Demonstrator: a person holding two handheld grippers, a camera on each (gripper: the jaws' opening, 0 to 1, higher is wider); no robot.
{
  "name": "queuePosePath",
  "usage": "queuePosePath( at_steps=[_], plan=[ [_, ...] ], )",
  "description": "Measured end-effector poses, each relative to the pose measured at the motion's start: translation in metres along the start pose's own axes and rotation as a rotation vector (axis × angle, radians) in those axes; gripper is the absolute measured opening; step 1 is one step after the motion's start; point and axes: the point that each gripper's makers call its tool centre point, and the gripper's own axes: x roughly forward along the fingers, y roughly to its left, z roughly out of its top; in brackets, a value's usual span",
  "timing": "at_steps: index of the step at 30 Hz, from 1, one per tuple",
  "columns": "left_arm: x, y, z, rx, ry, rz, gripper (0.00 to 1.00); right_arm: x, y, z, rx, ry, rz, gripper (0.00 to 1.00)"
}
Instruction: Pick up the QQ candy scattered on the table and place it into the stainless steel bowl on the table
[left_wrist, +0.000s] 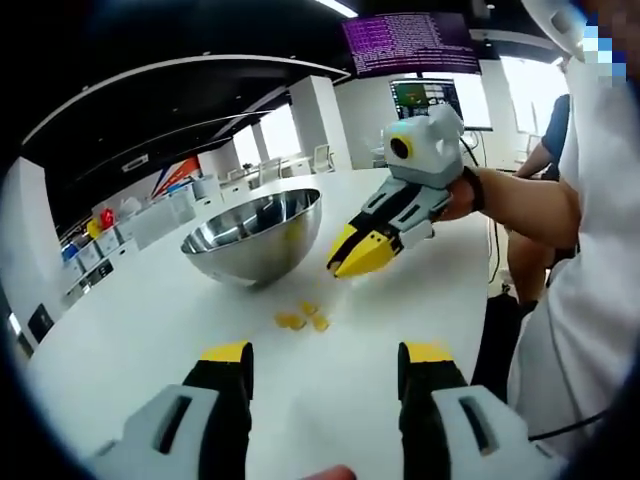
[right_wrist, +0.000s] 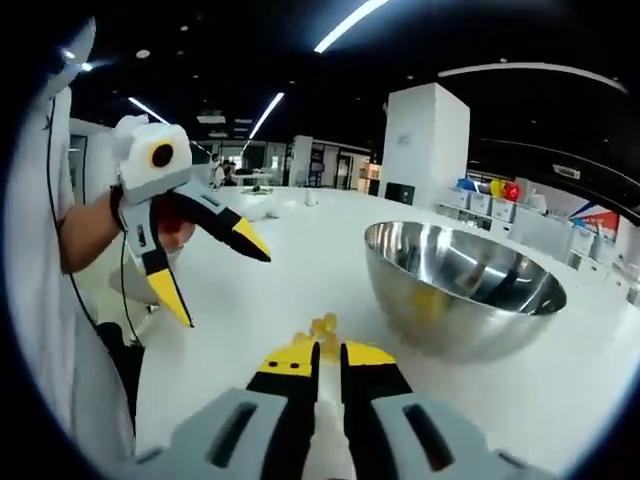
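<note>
No brand or label can be read; a purple wall screen (left_wrist: 410, 42) carries lines of text too small to make out, and a monitor (left_wrist: 425, 98) glows beneath it. The desk (left_wrist: 150, 320) is plain white and glossy, set in an open office with white columns, ceiling light strips and shelves holding coloured things along the far wall.

The steel bowl (left_wrist: 255, 235) stands on the desk, and its inside reflects some yellow. A few yellow candies (left_wrist: 302, 318) lie on the desk just beside the bowl's base.

In the left gripper view, the left gripper (left_wrist: 325, 375) has its fingers spread wide, with nothing between them. The right gripper (left_wrist: 362, 252), held in a person's hand (left_wrist: 462, 192), hangs above the candies with its yellow-tipped fingers pressed together.

The right gripper view shows the candies just past its fingers.
</note>
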Motion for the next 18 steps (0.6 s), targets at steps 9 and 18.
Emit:
queuePosePath(
  at_steps=[9,18],
  plan=[
    [-0.001,-0.003,0.001,0.039,0.010,0.010,0.58,-0.030,-0.037,0.033,0.009,-0.110,-0.145,0.10],
    [-0.001,-0.001,0.005,0.021,-0.005,-0.001,0.58,-0.043,-0.065,0.055,-0.003,-0.177,-0.238,0.10]
  ],
)
